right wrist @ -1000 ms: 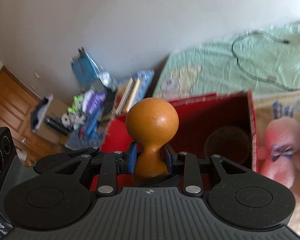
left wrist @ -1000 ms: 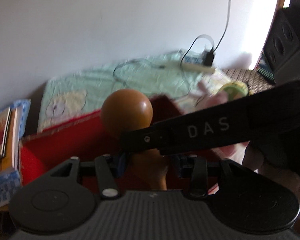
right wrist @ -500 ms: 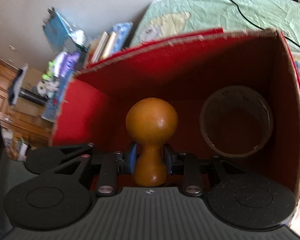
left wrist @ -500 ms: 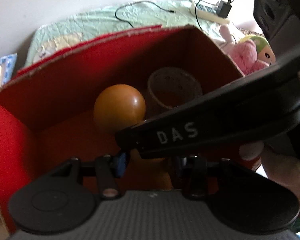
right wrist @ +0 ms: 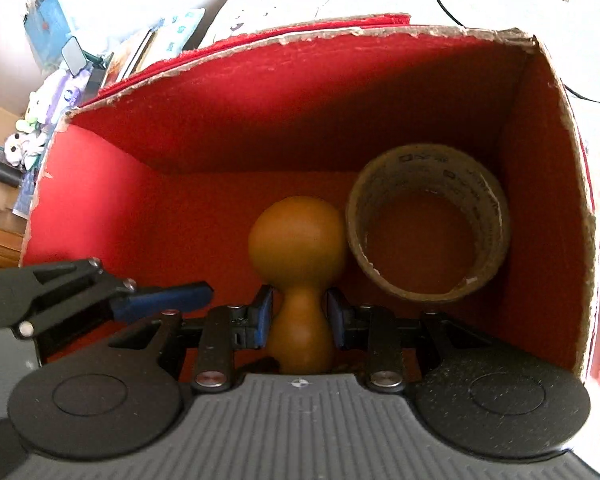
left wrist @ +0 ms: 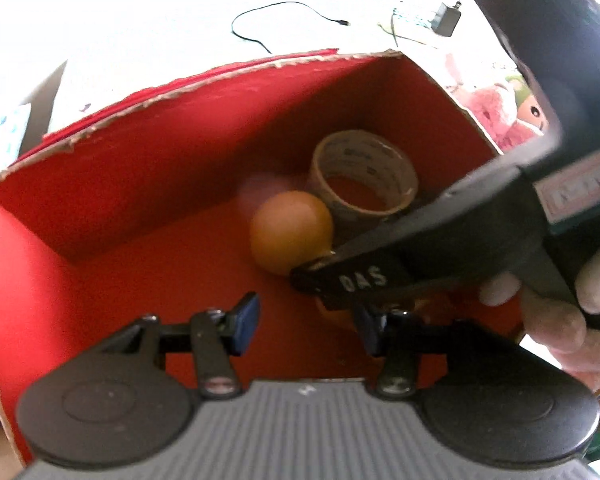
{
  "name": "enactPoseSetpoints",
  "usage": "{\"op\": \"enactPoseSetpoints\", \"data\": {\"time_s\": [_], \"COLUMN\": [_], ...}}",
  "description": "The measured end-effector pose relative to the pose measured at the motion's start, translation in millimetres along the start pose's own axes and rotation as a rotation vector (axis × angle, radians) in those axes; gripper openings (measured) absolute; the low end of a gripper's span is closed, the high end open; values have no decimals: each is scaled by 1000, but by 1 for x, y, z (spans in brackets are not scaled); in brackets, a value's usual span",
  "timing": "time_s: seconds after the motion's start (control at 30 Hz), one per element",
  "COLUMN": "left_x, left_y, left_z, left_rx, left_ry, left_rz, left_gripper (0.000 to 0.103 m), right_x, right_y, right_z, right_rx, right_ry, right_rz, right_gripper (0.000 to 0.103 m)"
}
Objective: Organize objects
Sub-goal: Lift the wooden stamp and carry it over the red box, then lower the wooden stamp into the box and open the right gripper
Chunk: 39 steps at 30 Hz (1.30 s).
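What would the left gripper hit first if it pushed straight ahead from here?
Probably the red box's floor: the left gripper is open and empty, with the wooden knob slightly right of its line. Depth is uncertain.

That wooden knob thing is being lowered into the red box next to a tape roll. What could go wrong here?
The wooden knob sits right against the tape roll, so letting go might nudge or tip it. The left gripper hangs open close beside the right gripper, so they could bump inside the red box.
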<state>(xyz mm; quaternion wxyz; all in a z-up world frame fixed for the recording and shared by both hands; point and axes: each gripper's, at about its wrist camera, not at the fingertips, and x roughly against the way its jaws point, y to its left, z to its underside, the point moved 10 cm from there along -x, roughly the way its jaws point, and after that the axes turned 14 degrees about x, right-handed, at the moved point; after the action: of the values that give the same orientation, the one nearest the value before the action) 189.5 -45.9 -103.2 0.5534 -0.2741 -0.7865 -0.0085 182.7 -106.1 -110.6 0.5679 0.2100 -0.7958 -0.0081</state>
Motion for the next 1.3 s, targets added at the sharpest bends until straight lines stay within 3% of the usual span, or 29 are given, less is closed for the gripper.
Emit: {"op": "enactPoseSetpoints", "data": {"time_s": [0.53, 0.87, 1.3], "left_x": [-15, -14, 4], "left_y": [22, 24, 22], "left_z": [0, 0, -8], "left_rx": [82, 56, 63], "left_ry": [45, 21, -75], "left_rz": [-98, -178, -297], "left_gripper": [53, 61, 70], "right_x": [14, 27, 47], "right_y": [-14, -25, -14], "right_z": [9, 24, 21], "right_rx": [-44, -97, -139], "right_ry": [-20, -78, -213], "right_rz": [-5, -31, 12], "right_gripper": [34, 33, 33]}}
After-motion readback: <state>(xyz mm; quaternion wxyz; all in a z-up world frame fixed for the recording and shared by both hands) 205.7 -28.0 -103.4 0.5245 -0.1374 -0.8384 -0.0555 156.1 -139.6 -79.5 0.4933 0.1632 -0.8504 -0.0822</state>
